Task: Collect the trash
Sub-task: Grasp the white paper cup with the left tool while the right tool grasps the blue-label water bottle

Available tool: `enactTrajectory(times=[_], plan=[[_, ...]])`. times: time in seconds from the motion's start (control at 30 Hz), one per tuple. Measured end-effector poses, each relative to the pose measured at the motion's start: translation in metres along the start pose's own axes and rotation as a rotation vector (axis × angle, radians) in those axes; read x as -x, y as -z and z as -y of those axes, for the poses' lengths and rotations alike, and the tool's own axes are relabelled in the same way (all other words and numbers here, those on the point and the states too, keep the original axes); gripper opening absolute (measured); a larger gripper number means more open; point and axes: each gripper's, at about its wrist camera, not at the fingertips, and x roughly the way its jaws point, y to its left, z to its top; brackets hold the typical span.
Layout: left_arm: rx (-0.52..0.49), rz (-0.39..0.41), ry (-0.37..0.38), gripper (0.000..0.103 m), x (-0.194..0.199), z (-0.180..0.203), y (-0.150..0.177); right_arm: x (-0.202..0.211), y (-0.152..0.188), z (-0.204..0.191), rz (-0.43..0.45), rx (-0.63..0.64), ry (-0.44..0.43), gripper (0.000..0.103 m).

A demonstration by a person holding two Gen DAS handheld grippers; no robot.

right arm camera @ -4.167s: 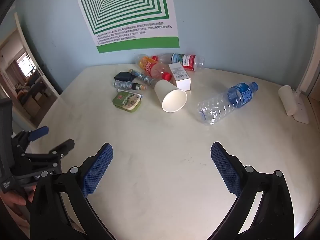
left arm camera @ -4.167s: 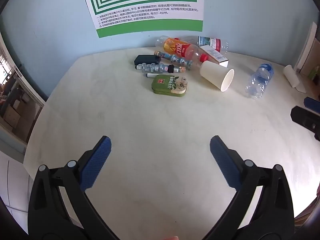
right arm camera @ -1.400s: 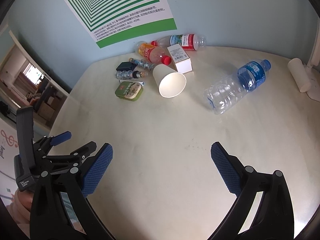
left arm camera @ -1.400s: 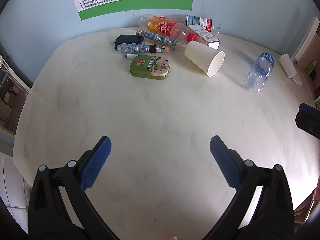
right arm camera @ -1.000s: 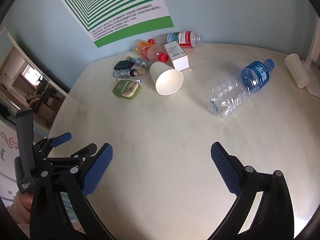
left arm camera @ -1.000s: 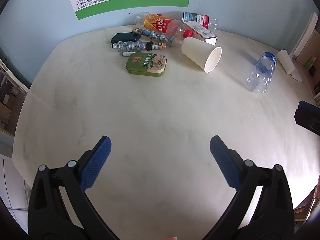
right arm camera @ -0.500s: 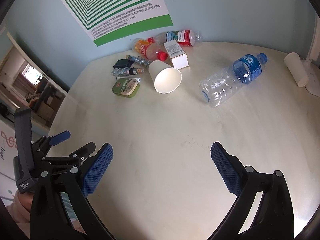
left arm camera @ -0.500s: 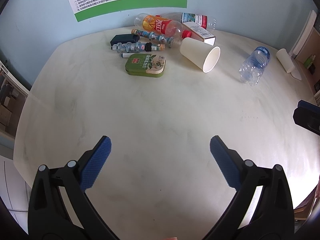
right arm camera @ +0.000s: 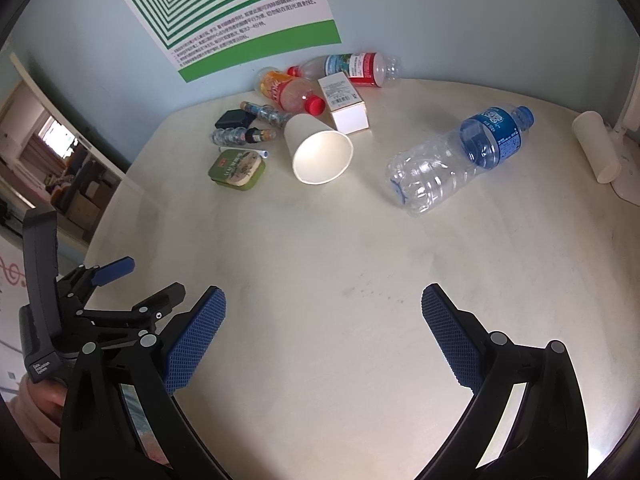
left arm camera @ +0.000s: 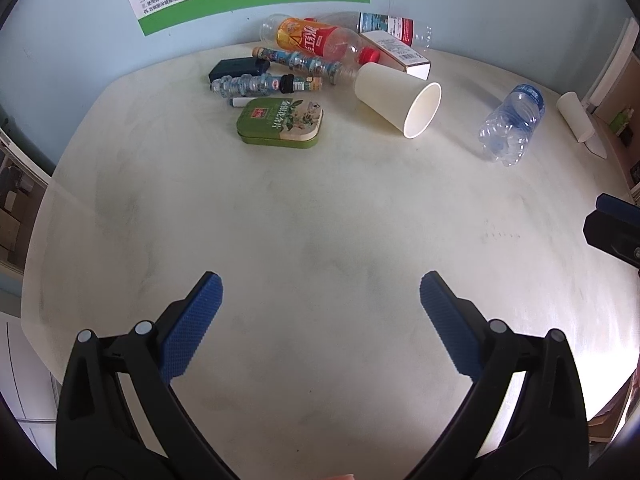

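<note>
A pile of trash lies at the far side of the pale table (left arm camera: 320,220). A white paper cup (left arm camera: 396,98) (right arm camera: 318,150) lies on its side, mouth toward me. A crushed clear bottle with a blue label (left arm camera: 510,128) (right arm camera: 456,160) lies to its right. An orange-and-red labelled bottle (left arm camera: 316,38), a small white box (right arm camera: 344,102), a green tin (left arm camera: 280,122) (right arm camera: 237,169) and small vials (left arm camera: 260,83) sit nearby. My left gripper (left arm camera: 320,300) and right gripper (right arm camera: 323,314) hang open over the near table, holding nothing.
A white roll (right arm camera: 596,146) and a white lamp base (right arm camera: 628,176) stand at the far right edge. A green-striped poster (right arm camera: 240,12) hangs on the blue wall. The left gripper's body (right arm camera: 80,308), held by a hand, shows at the right wrist view's left edge.
Both grippers have drifted forward toward the pile, so the cup and bottles look a bit larger. Both stay open, and no object on the table has moved.
</note>
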Motion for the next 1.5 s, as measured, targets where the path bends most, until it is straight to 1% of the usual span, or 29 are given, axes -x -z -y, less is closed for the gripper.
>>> enactTrajectory(times=[0.1, 0.27, 0.4, 0.53, 0.63, 0.7, 0.73, 0.87, 1.0, 1.07, 1.17, 1.27, 1.33, 1.4, 1.43, 1.5], plan=[[-0.019, -0.015, -0.003, 0.097, -0.015, 0.003, -0.016, -0.015, -0.015, 0.016, -0.018, -0.015, 0.025, 0.097], [-0.031, -0.029, -0.018, 0.097, -0.04, 0.012, -0.059, -0.036, -0.044, 0.05, -0.029, -0.077, 0.042, 0.097], [-0.045, -0.034, 0.018, 0.097, -0.054, 0.027, -0.094, -0.051, -0.063, 0.08, -0.043, -0.155, 0.064, 0.097], [-0.027, -0.072, 0.05, 0.097, -0.071, 0.048, -0.127, -0.062, -0.076, 0.108, -0.057, -0.219, 0.075, 0.097], [0.004, -0.085, 0.104, 0.097, -0.078, 0.059, -0.146, -0.065, -0.08, 0.126, -0.065, -0.254, 0.078, 0.097], [0.017, -0.1, 0.106, 0.097, -0.086, 0.066, -0.156, -0.069, -0.085, 0.133, -0.073, -0.262, 0.08, 0.097], [0.023, -0.114, 0.096, 0.097, -0.092, 0.07, -0.161, -0.071, -0.086, 0.136, -0.078, -0.26, 0.079, 0.097], [0.016, -0.139, 0.061, 0.097, -0.113, 0.08, -0.176, -0.081, -0.094, 0.145, -0.099, -0.241, 0.075, 0.097], [0.025, -0.17, 0.059, 0.097, -0.132, 0.087, -0.19, -0.092, -0.102, 0.152, -0.109, -0.248, 0.053, 0.097], [0.023, -0.186, 0.049, 0.097, -0.142, 0.091, -0.194, -0.097, -0.107, 0.154, -0.112, -0.244, 0.056, 0.098], [0.008, -0.212, 0.036, 0.097, -0.154, 0.096, -0.197, -0.107, -0.114, 0.154, -0.142, -0.226, 0.041, 0.097], [-0.044, -0.234, 0.051, 0.094, -0.164, 0.099, -0.196, -0.117, -0.116, 0.152, -0.184, -0.169, 0.024, 0.097], [-0.071, -0.253, 0.076, 0.088, -0.17, 0.098, -0.193, -0.125, -0.116, 0.15, -0.214, -0.119, 0.022, 0.096], [-0.083, -0.259, 0.104, 0.081, -0.174, 0.097, -0.19, -0.126, -0.116, 0.147, -0.223, -0.064, 0.029, 0.097], [-0.085, -0.259, 0.121, 0.08, -0.174, 0.097, -0.188, -0.126, -0.116, 0.145, -0.231, -0.037, 0.038, 0.095], [-0.088, -0.234, 0.15, 0.077, -0.173, 0.096, -0.185, -0.124, -0.116, 0.142, -0.238, -0.009, 0.016, 0.085]])
